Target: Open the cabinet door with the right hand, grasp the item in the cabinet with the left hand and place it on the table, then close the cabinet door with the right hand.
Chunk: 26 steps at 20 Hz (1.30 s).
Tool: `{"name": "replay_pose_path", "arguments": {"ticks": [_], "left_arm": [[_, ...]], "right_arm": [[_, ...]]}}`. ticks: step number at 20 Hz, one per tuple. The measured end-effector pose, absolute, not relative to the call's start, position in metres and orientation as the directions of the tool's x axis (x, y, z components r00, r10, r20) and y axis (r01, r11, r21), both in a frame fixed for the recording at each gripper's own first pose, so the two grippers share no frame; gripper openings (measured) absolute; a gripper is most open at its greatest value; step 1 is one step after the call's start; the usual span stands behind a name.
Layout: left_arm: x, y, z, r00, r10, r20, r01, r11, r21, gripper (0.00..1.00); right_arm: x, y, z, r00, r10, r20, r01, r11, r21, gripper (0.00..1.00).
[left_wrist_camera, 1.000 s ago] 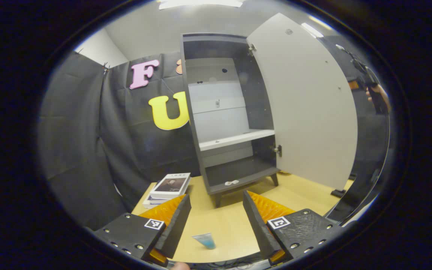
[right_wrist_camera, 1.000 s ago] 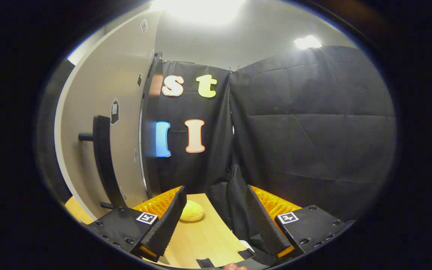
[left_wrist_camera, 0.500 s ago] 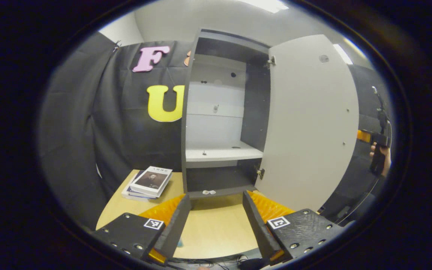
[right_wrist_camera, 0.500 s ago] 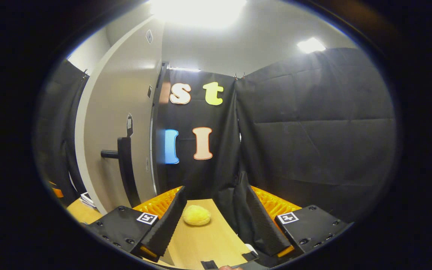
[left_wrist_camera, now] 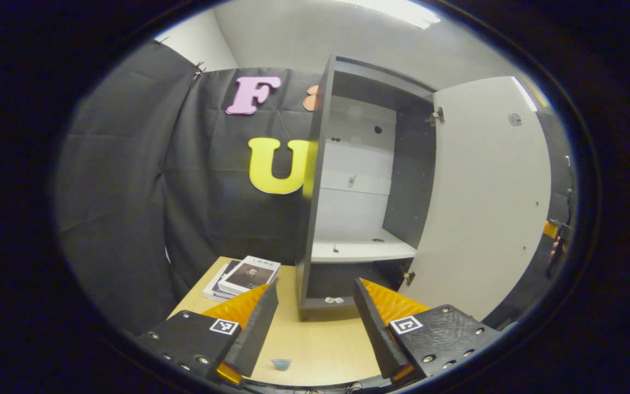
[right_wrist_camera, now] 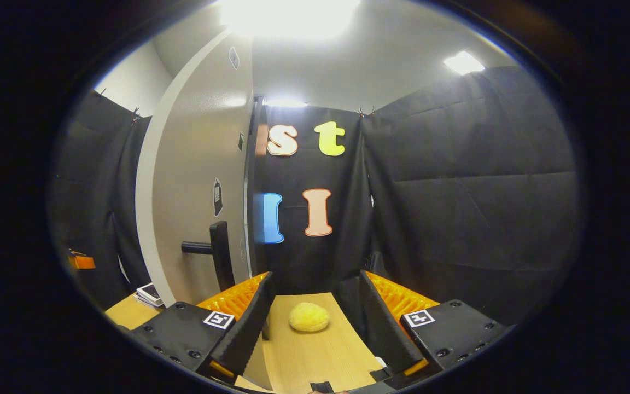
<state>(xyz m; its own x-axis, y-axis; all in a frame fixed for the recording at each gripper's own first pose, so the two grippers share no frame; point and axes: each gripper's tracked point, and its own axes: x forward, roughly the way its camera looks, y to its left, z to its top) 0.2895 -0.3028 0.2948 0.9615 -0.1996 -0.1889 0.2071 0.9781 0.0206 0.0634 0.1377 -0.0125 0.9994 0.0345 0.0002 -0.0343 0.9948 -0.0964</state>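
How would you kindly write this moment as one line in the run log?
cabinet door: open | left gripper: open, empty, over table | blue item: on table | right gripper: open, empty, beside door handle

Light wood tabletop (left_wrist_camera: 320, 342) carries a dark cabinet (left_wrist_camera: 315, 219) standing on it with the door swung open. Stack of books (left_wrist_camera: 243, 276) lies at the far left just beside the cabinet. Small blue item (left_wrist_camera: 281, 363) sits near the front edge. Yellow round lump (right_wrist_camera: 308, 317) rests on the tabletop in the right gripper view.
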Motion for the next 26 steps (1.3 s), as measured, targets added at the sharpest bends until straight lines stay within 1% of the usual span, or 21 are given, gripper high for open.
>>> {"name": "replay_pose_path", "arguments": {"ticks": [1,2,3,4,5,6,7,8,13,16,18,20,22,26], "left_arm": [[0.291,-0.295,0.295,0.967,-0.175,-0.185,0.183,0.983,0.03,0.84],[0.292,-0.289,0.295,0.971,-0.157,-0.182,0.165,0.986,0.032,0.85],[0.291,-0.291,0.293,0.971,-0.156,-0.18,0.163,0.986,0.025,0.85],[0.29,-0.293,0.289,0.969,-0.163,-0.187,0.169,0.986,0.016,0.85],[0.287,-0.293,0.285,0.967,-0.167,-0.194,0.173,0.985,0.013,0.85],[0.287,-0.294,0.281,0.965,-0.169,-0.201,0.176,0.984,0.015,0.85],[0.286,-0.295,0.276,0.962,-0.17,-0.212,0.178,0.984,0.018,0.84],[0.284,-0.297,0.272,0.96,-0.172,-0.221,0.18,0.984,0.017,0.85],[0.274,-0.307,0.257,0.956,-0.168,-0.241,0.171,0.985,-0.009,0.85],[0.268,-0.301,0.255,0.965,-0.121,-0.233,0.13,0.991,0.023,0.84],[0.262,-0.296,0.253,0.969,-0.096,-0.228,0.103,0.995,0.02,0.84],[0.259,-0.288,0.251,0.971,-0.063,-0.231,0.066,0.998,0.003,0.84],[0.258,-0.281,0.251,0.973,-0.034,-0.228,0.035,0.999,0.001,0.84],[0.249,-0.258,0.254,0.974,0.031,-0.226,-0.029,0.999,0.013,0.85]], "right_arm": [[0.062,0.14,-0.013,0.999,0.038,-0.008,-0.039,0.995,-0.092,0.92],[0.061,0.143,-0.013,0.999,0.049,-0.016,-0.05,0.996,-0.079,0.96],[0.061,0.15,-0.014,0.997,0.068,-0.026,-0.069,0.995,-0.066,0.96],[0.061,0.153,-0.014,0.996,0.083,-0.028,-0.085,0.994,-0.067,0.89],[0.06,0.158,-0.013,0.995,0.101,-0.027,-0.102,0.992,-0.074,0.95],[0.059,0.164,-0.013,0.993,0.118,-0.03,-0.12,0.99,-0.077,0.95],[0.057,0.171,-0.015,0.99,0.135,-0.036,-0.137,0.988,-0.071,0.87],[0.055,0.18,-0.016,0.987,0.154,-0.04,-0.157,0.985,-0.066,0.94],[0.044,0.232,-0.024,0.96,0.271,-0.068,-0.274,0.961,-0.04,0.94],[0.045,0.258,-0.027,0.942,0.326,-0.082,-0.33,0.943,-0.032,0.94],[0.054,0.279,-0.025,0.921,0.382,-0.076,-0.383,0.924,-0.007,0.95],[0.06,0.296,-0.036,0.893,0.439,-0.105,-0.436,0.899,0.051,0.95],[0.063,0.315,-0.036,0.864,0.492,-0.108,-0.484,0.87,0.094,0.95],[0.079,0.361,-0.039,0.798,0.592,-0.114,-0.583,0.805,0.11,0.95]]}}
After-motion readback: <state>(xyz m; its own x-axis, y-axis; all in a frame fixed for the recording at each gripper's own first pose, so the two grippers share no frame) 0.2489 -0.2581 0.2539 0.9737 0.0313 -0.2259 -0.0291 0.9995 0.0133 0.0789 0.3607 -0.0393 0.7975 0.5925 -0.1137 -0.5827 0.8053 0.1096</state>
